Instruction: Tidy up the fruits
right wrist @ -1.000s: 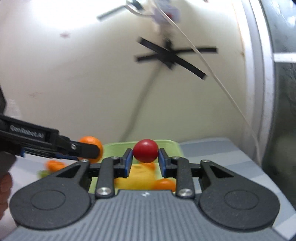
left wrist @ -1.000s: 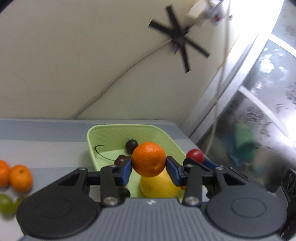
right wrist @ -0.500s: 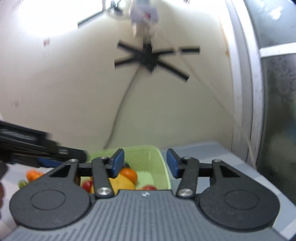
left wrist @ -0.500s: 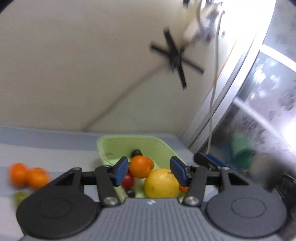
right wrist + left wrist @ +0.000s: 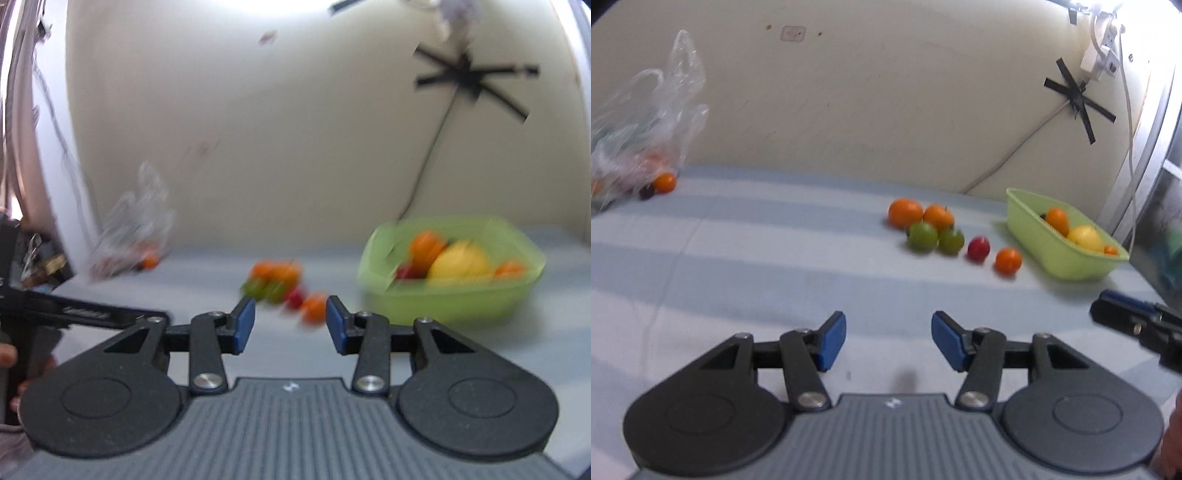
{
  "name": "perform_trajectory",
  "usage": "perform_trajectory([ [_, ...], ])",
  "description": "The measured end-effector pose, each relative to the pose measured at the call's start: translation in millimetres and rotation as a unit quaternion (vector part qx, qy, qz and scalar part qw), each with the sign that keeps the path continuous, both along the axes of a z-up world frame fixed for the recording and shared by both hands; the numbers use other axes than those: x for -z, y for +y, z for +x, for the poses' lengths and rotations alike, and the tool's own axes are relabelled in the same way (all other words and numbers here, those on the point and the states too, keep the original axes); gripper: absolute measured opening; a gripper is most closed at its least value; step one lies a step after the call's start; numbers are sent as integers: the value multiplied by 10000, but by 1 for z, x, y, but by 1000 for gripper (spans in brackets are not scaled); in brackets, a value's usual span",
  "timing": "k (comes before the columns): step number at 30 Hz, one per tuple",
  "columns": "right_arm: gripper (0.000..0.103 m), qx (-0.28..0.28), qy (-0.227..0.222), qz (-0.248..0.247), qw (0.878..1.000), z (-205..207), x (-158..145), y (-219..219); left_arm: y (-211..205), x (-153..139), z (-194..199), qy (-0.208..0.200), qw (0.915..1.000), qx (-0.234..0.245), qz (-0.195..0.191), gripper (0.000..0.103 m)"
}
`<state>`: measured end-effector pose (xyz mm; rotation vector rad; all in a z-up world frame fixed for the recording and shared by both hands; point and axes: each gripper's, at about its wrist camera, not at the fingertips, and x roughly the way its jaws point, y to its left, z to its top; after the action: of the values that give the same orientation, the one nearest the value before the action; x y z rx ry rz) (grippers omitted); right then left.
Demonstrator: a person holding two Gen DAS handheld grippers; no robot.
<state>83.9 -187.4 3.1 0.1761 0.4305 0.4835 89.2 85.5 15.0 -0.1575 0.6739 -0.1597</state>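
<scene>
Nothing is being held by the left gripper (image 5: 888,341) or right gripper (image 5: 290,325), jaws spread wide. Loose fruits (image 5: 936,230) are lying mid-frame on the table (image 5: 738,258), left of the green basket (image 5: 1052,254).

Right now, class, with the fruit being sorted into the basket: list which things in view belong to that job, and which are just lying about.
Part of the job:
- green basket, already holding fruit
- two oranges
- two green fruits
- red fruit
- small orange
- left gripper and right gripper, jaws open and empty

Just lying about:
- plastic bag
- black tape on the wall
- wall cable
</scene>
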Motion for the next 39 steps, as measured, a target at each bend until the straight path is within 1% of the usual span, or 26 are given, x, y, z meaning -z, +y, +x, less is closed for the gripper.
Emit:
perform_trajectory([
  [1, 45, -10, 43, -48, 10000, -6, 3, 5, -2, 3, -4, 17, 10000, -63, 9, 59],
  [3, 45, 18, 136, -128, 9998, -15, 7, 14, -5, 6, -9, 35, 9999, -127, -28, 61],
  [4, 45, 48, 207, -140, 9997, -12, 7, 16, -8, 6, -12, 15, 9999, -141, -5, 62],
  [6, 45, 117, 299, -186, 9993, -13, 13, 17, -15, 6, -17, -66, 9997, -161, 157, 64],
  [8, 45, 261, 313, -250, 9989, -17, 16, 17, -20, 9, -20, -104, 9995, -160, 259, 68],
  [10, 45, 392, 322, -262, 9984, -19, 17, 18, -21, 10, -23, -134, 9993, -177, 294, 69],
  [13, 45, 548, 300, -257, 9977, -24, 18, 17, -19, 10, -25, -218, 9990, -263, 293, 76],
  [16, 45, 610, 264, -214, 9976, -25, 20, 17, -15, 10, -26, -244, 9989, -319, 235, 76],
  [20, 45, 633, 335, -163, 9973, -25, 22, 13, -15, 9, -29, -322, 9987, -316, 219, 75],
  [25, 45, 638, 401, -125, 9971, -22, 22, 13, -15, 9, -30, -395, 9984, -273, 283, 76],
  [29, 45, 647, 377, -106, 9971, -23, 22, 13, -12, 10, -28, -350, 9989, -258, 198, 76],
  [32, 45, 628, 342, 14, 9974, -23, 22, 9, -11, 11, -27, -351, 9990, -252, 142, 74],
  [36, 45, 678, 263, 205, 9971, -24, 23, 3, -12, 10, -29, -451, 9987, -194, 147, 72],
  [39, 45, 718, 291, 195, 9968, -22, 22, 4, -13, 9, -33, -582, 9981, -135, 149, 72],
])
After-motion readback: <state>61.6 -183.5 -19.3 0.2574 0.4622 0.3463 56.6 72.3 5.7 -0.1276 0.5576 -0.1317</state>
